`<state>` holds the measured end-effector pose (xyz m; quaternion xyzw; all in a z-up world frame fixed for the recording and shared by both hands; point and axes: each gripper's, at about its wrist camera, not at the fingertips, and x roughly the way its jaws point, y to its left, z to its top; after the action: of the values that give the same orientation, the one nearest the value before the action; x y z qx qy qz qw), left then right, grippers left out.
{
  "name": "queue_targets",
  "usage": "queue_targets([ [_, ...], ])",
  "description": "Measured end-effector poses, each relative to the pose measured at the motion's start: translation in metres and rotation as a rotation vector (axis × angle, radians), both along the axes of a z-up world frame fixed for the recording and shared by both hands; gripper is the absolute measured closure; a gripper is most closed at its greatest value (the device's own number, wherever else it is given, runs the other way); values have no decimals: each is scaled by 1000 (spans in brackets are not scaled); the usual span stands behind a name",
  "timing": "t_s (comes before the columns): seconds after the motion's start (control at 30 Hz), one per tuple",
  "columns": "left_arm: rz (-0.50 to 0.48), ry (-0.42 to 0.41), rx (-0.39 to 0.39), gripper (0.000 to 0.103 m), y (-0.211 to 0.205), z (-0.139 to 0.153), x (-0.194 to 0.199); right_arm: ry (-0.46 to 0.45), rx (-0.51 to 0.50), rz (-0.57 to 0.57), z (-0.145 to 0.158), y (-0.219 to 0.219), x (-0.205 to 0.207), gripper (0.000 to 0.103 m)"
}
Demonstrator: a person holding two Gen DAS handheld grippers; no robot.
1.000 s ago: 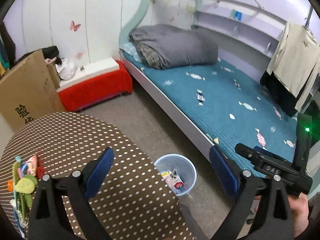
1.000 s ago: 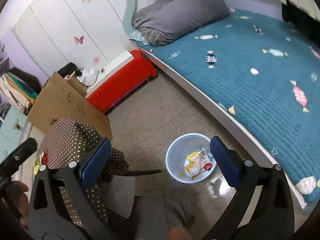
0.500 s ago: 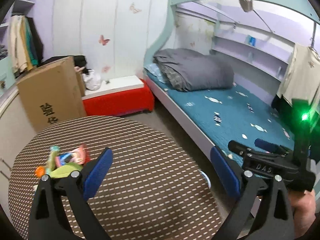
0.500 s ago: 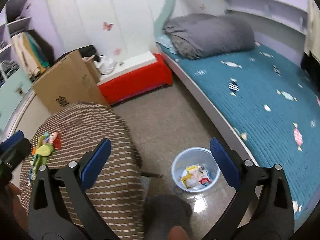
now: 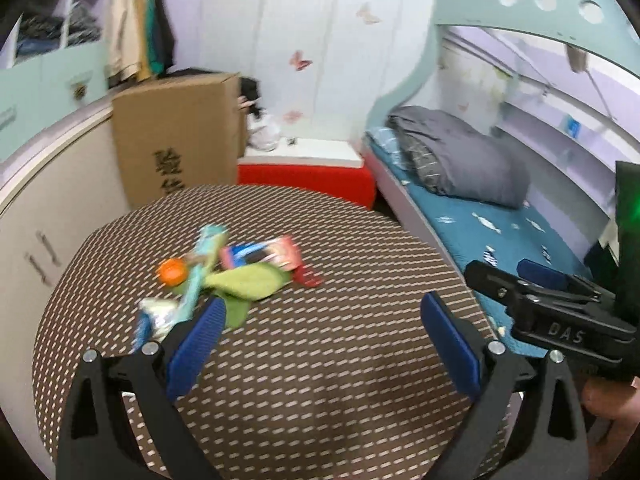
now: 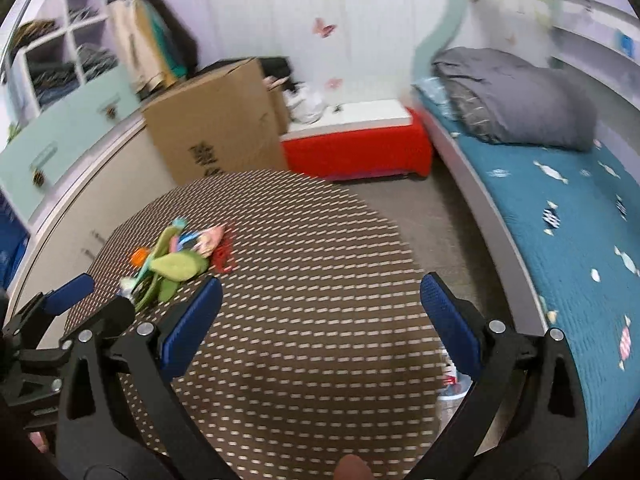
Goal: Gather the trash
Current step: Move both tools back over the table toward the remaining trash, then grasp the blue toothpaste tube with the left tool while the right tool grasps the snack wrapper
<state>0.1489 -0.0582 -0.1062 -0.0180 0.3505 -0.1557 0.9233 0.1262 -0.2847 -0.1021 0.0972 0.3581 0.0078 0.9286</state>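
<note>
On the round brown dotted desk point(image 5: 320, 360) a small heap of trash point(image 5: 224, 272) lies at about ten o'clock: crumpled green wrapper, a pale blue packet, a red-and-blue pouch, an orange cap and a scrap of red foil, all overlapping. The left hand-held gripper point(image 5: 320, 340) hangs over the desk with jaws spread wide, empty; the right hand-held gripper point(image 6: 320, 320) likewise gapes empty
</note>
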Motion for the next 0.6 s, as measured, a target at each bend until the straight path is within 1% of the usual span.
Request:
queue_targets([
  [0.17,110,40,15,7,51,-20,3,51,-10,102,-15,42,13,6],
  [0.33,220,86,28,7,100,-42,9,110,24,175,-31,68,20,6],
  [0.5,280,114,58,7,128,-57,20,142,34,224,-40,90,22,6],
  [0.6,295,154,66,7,140,-72,29,153,33,245,-43,101,21,6],
])
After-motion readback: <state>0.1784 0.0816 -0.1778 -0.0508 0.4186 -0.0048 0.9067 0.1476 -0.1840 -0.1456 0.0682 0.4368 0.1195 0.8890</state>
